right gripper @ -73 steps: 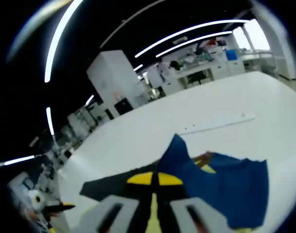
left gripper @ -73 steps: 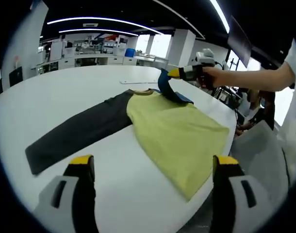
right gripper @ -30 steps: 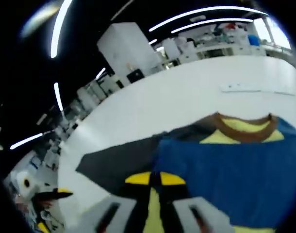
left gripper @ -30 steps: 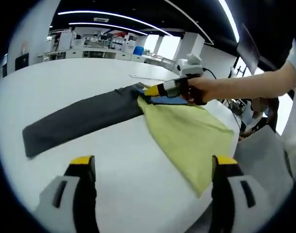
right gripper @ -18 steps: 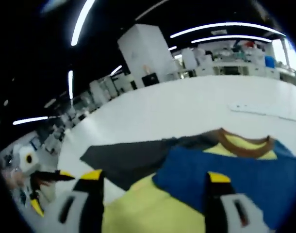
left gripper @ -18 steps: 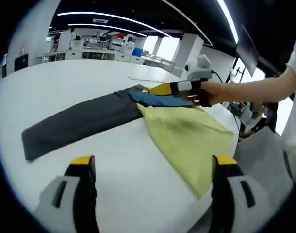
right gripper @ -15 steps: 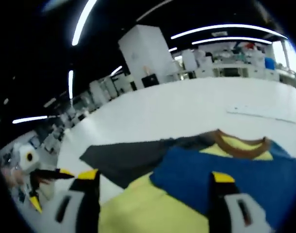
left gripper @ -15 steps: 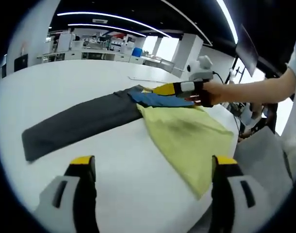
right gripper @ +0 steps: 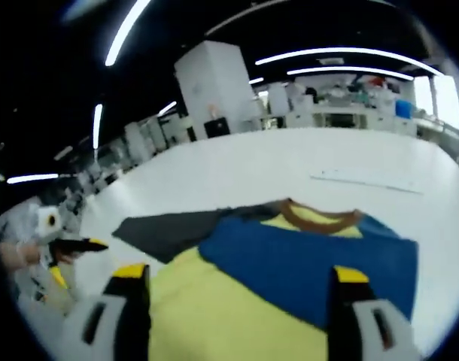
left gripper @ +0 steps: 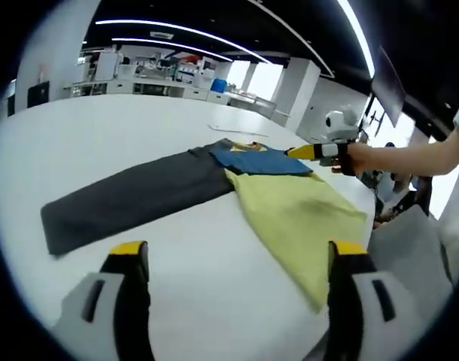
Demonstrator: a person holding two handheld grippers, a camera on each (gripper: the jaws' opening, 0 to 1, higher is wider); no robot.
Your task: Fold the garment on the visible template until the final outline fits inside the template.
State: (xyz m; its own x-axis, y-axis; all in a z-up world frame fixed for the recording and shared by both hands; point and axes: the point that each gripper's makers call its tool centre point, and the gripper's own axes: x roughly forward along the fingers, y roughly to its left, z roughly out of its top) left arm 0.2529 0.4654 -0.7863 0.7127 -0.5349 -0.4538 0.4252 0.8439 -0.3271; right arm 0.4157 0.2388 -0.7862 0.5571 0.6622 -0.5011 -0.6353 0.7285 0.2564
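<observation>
Both grippers, left [left gripper: 233, 263] and right [right gripper: 237, 289], stand spread, empty; the shirt [left gripper: 301, 210], at three o'clock, overhangs the table [left gripper: 101, 135] and could slip off.

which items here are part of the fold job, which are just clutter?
Job:
shirt, yellow, with its blue sleeve folded across
dark template on the table
left gripper and right gripper, jaws open

Lying about:
white strip on the table beyond the collar
</observation>
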